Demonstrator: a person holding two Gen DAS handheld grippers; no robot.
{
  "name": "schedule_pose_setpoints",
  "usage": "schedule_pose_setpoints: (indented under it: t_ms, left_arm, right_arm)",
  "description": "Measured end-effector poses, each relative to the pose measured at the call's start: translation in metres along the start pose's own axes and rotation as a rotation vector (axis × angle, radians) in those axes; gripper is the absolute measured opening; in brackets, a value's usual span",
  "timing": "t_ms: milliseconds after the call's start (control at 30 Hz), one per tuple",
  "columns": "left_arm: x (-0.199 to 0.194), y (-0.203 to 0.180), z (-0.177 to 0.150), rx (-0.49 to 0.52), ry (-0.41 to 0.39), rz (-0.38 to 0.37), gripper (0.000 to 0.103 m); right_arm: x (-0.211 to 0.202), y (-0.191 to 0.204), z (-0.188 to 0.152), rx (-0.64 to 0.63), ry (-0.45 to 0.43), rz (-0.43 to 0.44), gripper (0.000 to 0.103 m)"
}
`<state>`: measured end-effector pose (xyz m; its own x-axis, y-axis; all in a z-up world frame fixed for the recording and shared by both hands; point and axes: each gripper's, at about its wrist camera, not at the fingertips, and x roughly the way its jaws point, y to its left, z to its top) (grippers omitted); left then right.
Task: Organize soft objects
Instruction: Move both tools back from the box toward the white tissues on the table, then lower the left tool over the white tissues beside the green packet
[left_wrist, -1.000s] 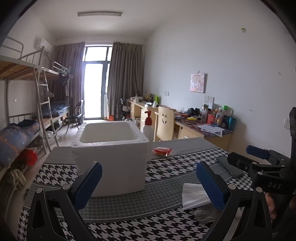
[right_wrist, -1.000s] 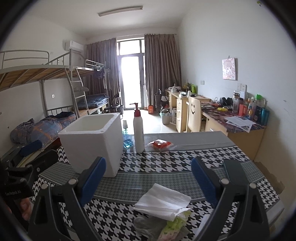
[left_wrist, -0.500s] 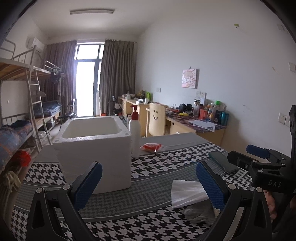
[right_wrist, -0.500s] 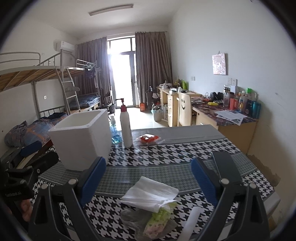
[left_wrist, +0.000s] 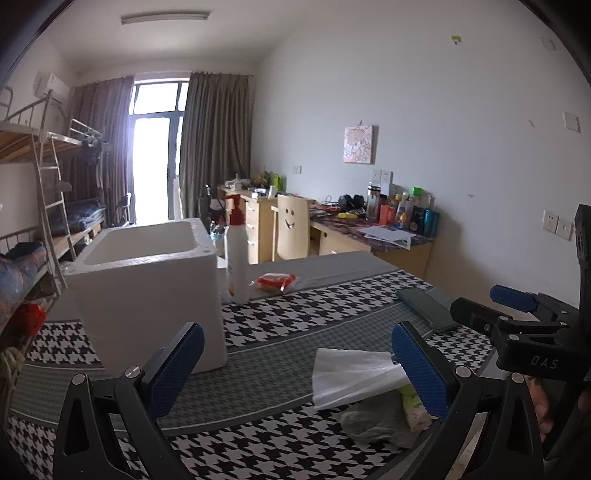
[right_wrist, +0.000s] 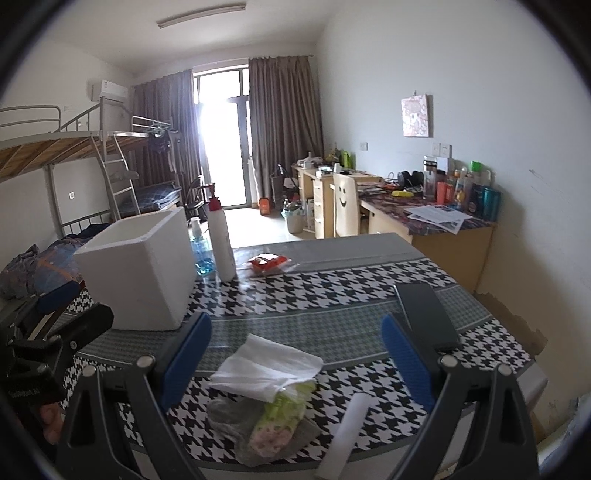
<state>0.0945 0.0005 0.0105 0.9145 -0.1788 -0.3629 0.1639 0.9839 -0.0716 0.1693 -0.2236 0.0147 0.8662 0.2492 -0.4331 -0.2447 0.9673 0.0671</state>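
Observation:
A pile of soft things lies on the houndstooth table near its front edge: a white tissue (right_wrist: 266, 371) on top, a green and pink patterned cloth (right_wrist: 280, 415) and a grey cloth (right_wrist: 229, 411) under it. The same tissue (left_wrist: 347, 373) and grey cloth (left_wrist: 373, 421) show in the left wrist view. A white foam box (left_wrist: 147, 291) stands open-topped at the left, also in the right wrist view (right_wrist: 140, 273). My left gripper (left_wrist: 295, 373) is open and empty, between box and pile. My right gripper (right_wrist: 295, 360) is open and empty, just above the pile.
A white pump bottle (right_wrist: 221, 243) and a red packet (right_wrist: 266, 264) stand behind the box. A blue spray bottle (right_wrist: 199, 251) is beside them. A dark phone (right_wrist: 426, 310) lies at the right. A white roll (right_wrist: 347, 428) lies at the front edge. Desks and bunk beds stand beyond.
Both grippers have drawn back and turned to the right, so the box slid left in view and more of the pile shows. Both stayed open.

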Motion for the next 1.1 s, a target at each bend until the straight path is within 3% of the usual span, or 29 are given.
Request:
schedule_pose_setpoints:
  t_ms: [1100]
  left_arm:
    - [0.049, -0.036, -0.039, 0.125, 0.197, -0.101, 0.102]
  right_arm:
    - [0.012, -0.040, -0.030, 0.072, 0.086, -0.087, 0.095]
